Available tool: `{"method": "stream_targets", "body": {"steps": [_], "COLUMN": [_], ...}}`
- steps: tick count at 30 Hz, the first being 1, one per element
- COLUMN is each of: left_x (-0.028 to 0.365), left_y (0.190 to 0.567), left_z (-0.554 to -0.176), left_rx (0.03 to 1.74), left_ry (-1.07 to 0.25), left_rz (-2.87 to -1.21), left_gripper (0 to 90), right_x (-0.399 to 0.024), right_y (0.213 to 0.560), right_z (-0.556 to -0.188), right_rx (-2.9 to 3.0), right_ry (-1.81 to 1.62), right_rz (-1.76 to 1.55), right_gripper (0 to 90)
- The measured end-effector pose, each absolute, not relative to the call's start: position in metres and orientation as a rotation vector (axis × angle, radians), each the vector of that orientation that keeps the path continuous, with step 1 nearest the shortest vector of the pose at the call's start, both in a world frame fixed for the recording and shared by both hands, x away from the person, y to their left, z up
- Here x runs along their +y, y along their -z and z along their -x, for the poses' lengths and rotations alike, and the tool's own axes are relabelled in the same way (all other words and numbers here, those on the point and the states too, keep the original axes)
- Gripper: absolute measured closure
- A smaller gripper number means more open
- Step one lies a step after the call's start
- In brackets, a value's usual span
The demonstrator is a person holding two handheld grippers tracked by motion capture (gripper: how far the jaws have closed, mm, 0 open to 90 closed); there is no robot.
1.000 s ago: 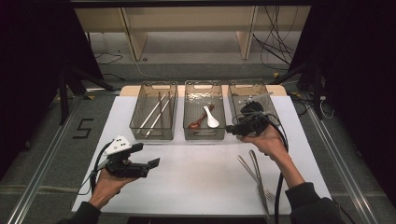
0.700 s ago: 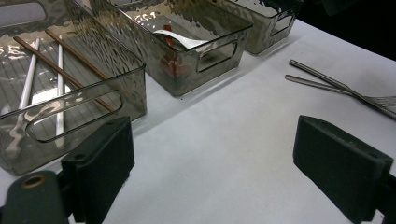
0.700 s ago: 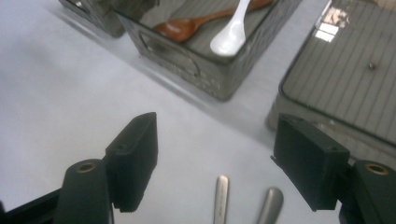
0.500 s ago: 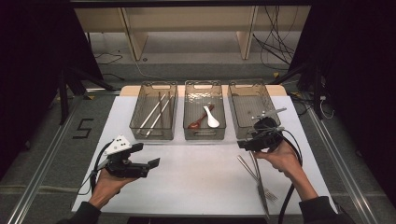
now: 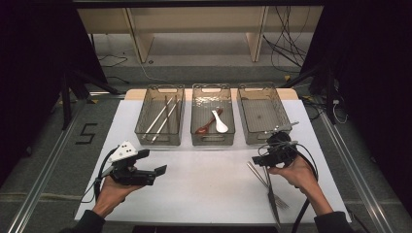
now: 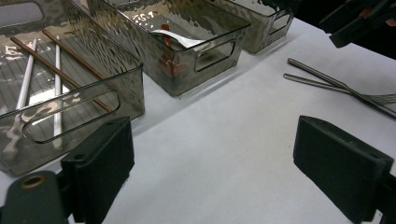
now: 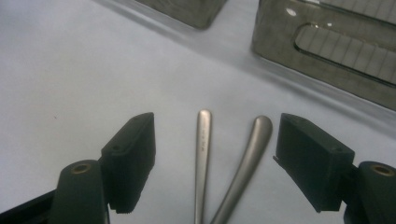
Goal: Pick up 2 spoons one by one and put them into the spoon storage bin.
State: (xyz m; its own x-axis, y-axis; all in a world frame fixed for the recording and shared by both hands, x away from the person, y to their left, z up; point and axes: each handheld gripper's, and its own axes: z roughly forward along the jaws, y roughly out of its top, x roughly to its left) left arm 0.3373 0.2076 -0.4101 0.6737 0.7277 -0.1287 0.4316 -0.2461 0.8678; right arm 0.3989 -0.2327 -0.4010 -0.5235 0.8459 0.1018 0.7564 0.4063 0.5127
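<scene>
On the white desk (image 5: 204, 189), three smoky bins stand beyond our right hand-held gripper (image 7: 215, 154), whose jaws have just been opening and now straddle two steel fork handles (image 7: 203, 154), touching neither. We should pick one handle, centre it between the pads, settle lower, then close squarely. Our left hand-held gripper (image 5: 158, 165) waits open, empty.

We hold our black two-jaw left gripper (image 5: 156, 171) level above the near left part of the white worktop, jaws wide apart. Our black right gripper (image 5: 257, 160) tips down near the right edge, its jaws having just been opening, pads pressing nothing.
</scene>
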Motion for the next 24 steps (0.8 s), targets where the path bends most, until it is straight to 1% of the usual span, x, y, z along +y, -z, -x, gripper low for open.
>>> {"method": "stream_targets", "body": {"steps": [12,24], "left_x": [0.207,0.207], "left_y": [0.41,0.41], "left_z": [-0.337,-0.337], "left_rx": [0.906,0.906], "left_ry": [-0.374,-0.374], "left_rz": [-1.885,-1.885], "left_gripper": [11.8,11.7], "right_x": [-0.243,-0.247], "right_y": [0.415,0.426], "right_z": [-0.394,-0.389], "right_rx": [2.495,2.526], "right_ry": [-0.668,-0.57], "right_rz": [-1.485,-1.507], "right_gripper": [28.8,31.7]}}
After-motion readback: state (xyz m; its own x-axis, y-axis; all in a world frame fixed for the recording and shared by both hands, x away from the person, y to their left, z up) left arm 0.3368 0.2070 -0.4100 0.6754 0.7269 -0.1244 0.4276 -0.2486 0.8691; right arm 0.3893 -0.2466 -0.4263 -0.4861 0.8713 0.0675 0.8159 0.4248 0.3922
